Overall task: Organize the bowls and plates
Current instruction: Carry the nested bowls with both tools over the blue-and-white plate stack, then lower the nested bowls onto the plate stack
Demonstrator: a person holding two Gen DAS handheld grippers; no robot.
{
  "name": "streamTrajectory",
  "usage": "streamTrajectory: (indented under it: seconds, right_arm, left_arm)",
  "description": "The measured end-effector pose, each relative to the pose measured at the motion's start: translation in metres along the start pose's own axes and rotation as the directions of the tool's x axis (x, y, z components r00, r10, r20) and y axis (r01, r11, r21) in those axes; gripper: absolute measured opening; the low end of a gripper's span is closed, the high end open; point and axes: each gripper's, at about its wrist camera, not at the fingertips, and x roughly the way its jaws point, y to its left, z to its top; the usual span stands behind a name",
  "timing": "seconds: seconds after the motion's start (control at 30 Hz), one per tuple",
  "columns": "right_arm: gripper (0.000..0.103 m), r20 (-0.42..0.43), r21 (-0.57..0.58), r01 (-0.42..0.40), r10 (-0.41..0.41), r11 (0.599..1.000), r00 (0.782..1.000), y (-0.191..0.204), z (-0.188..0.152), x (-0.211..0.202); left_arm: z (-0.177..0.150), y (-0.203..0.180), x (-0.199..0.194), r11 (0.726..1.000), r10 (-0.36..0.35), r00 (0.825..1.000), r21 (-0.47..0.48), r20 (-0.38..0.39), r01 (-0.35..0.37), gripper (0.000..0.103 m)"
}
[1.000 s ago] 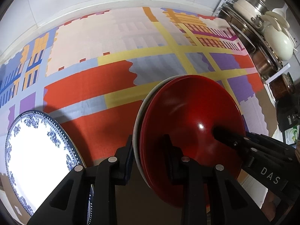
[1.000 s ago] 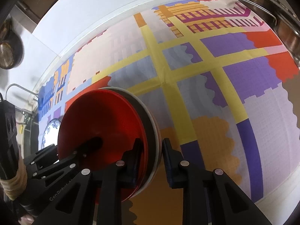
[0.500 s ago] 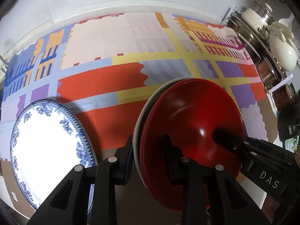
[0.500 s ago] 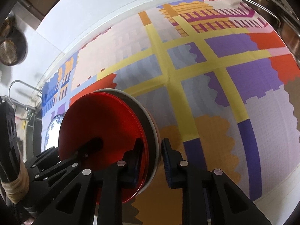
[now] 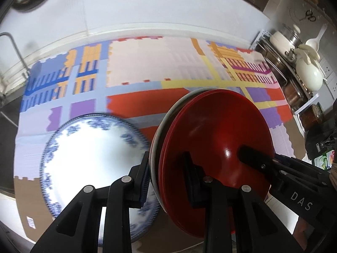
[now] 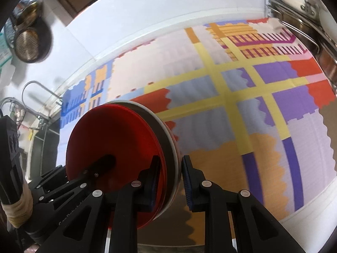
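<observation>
Evidently a stack of dishes is being carried: glossy red, shallow, round pieces nested over a pale white-rimmed one, held on edge in the lower centre of both wrist views, clear of the table. The stack is pinched at opposite rims. The left tool is seen clenched on it, one pad behind the white back and the other on the red face; the right tool is likewise clamped across the rim, its ribbed blue pads bearing on both sides.

The step in hand is judged to be the transport of this stack toward its resting place. A large white plate with a blue floral border, flat on the table at the lower left of the left view, is probably the destination, though that cannot be confirmed. For the next move, the stack would need to be tipped level and lowered squarely before either grip is eased, since glazed surfaces are likely to slide.

Beneath lies a patterned cloth of red, yellow, purple and orange blocks. Metal pots are seen at the upper right.
</observation>
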Motion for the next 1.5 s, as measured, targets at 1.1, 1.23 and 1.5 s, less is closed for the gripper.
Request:
streamTrajectory:
  seconds: [1.1,1.23,1.5]
  right_arm:
    - [0.023,-0.131,-0.088,-0.035,0.024,0.995,0.991,0.14,-0.04,0.058]
    - [0.023,-0.138,-0.085,-0.027,0.015,0.996,0.99,0.141,-0.039,0.063]
    - [0.023,-0.148,-0.078,-0.017,0.006,0.997,0.989,0.139,-0.036,0.071]
  left_arm:
    - [-0.043,0.142,-0.011,0.993,0.028,0.996,-0.115,-0.079,-0.037,0.029]
    - [-0.041,0.145,-0.006,0.993,0.02,0.995,-0.117,-0.093,-0.031,0.029]
    - [-0.039,0.147,0.004,0.994,0.005,0.993,-0.107,-0.115,-0.018,0.029]
